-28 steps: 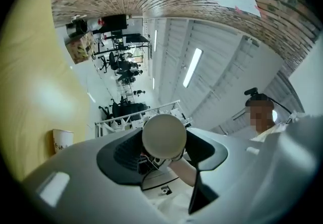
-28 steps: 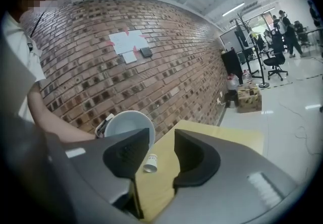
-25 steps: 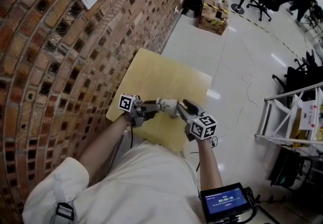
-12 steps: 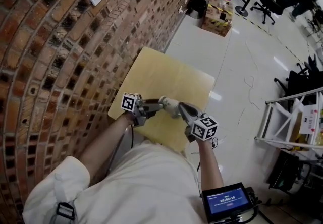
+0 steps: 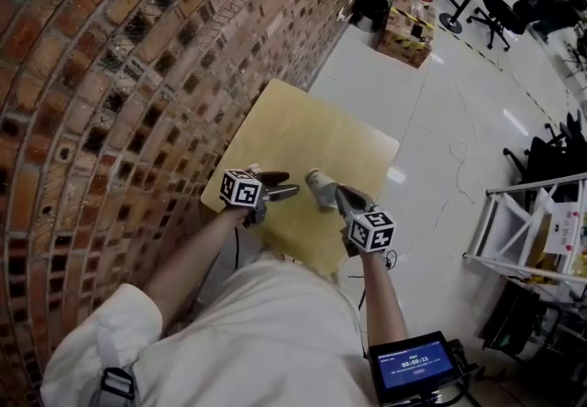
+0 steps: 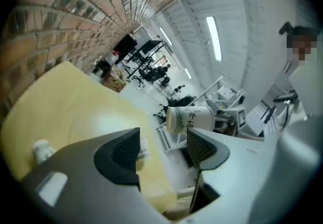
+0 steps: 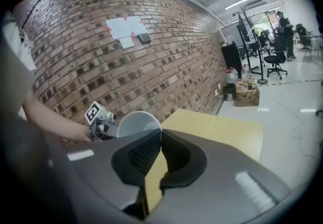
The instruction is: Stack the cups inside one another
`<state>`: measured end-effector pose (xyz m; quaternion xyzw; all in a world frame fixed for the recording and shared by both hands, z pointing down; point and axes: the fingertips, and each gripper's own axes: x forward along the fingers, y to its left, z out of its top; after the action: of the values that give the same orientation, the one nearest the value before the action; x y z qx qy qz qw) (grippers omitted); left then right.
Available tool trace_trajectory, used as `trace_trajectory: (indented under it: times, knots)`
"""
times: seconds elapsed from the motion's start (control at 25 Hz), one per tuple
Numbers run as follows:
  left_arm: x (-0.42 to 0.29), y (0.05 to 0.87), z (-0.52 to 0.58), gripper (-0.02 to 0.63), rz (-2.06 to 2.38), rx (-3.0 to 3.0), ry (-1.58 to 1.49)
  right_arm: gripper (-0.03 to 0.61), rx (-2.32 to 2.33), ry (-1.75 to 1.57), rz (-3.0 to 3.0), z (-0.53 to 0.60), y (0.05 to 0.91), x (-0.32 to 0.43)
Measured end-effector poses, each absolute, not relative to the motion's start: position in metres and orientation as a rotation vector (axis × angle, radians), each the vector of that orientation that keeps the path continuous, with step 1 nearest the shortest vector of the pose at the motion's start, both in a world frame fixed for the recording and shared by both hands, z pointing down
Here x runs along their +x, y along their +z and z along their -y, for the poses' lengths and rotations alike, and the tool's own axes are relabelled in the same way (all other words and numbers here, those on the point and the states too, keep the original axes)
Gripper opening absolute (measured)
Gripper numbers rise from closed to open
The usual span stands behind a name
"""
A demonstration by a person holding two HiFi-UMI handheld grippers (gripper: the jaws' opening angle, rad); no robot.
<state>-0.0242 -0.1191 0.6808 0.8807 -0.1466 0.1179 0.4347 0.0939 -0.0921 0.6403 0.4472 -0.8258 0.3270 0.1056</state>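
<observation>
A white paper cup [image 5: 318, 181] hangs tilted over the near part of the yellow table [image 5: 312, 135]. My right gripper [image 5: 334, 197] is shut on its rim. In the right gripper view the cup [image 7: 132, 121] shows its open mouth just behind the closed jaws of the right gripper [image 7: 160, 140]. My left gripper [image 5: 286, 187] stands a short way left of the cup. Its jaws have just been opening and nothing is between them. In the left gripper view the printed cup [image 6: 191, 118] lies on its side beyond the left gripper [image 6: 164, 145], clear of both pads.
A brick wall [image 5: 119, 103] runs along the table's left edge. A small white object [image 6: 41, 150] lies on the table near the left gripper. White floor, a metal rack [image 5: 527, 231] and cartons [image 5: 408, 29] lie to the right and far end.
Both grippers met at the cup before. Now the left gripper has let go and drawn back to the left and down, while the right gripper has closed on the cup.
</observation>
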Motion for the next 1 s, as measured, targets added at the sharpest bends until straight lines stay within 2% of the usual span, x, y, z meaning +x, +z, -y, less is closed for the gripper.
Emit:
trace_trajectory:
  times: [0.2, 0.44, 1.0]
  knots:
    - [-0.048, 0.703, 0.121, 0.247, 0.594, 2.318, 0.638, 0.009, 1.293, 0.913, 2.307, 0.096, 0.669, 0.088]
    - [-0.071, 0.71, 0.127, 0.156, 0.764, 2.371, 0.806, 0.009, 1.274, 0.923, 2.181, 0.103, 0.701, 0.082]
    - [-0.105, 0.731, 0.121, 0.149, 0.843, 2.339, 0.983, 0.009, 1.18, 0.939, 1.896, 0.115, 0.785, 0.066]
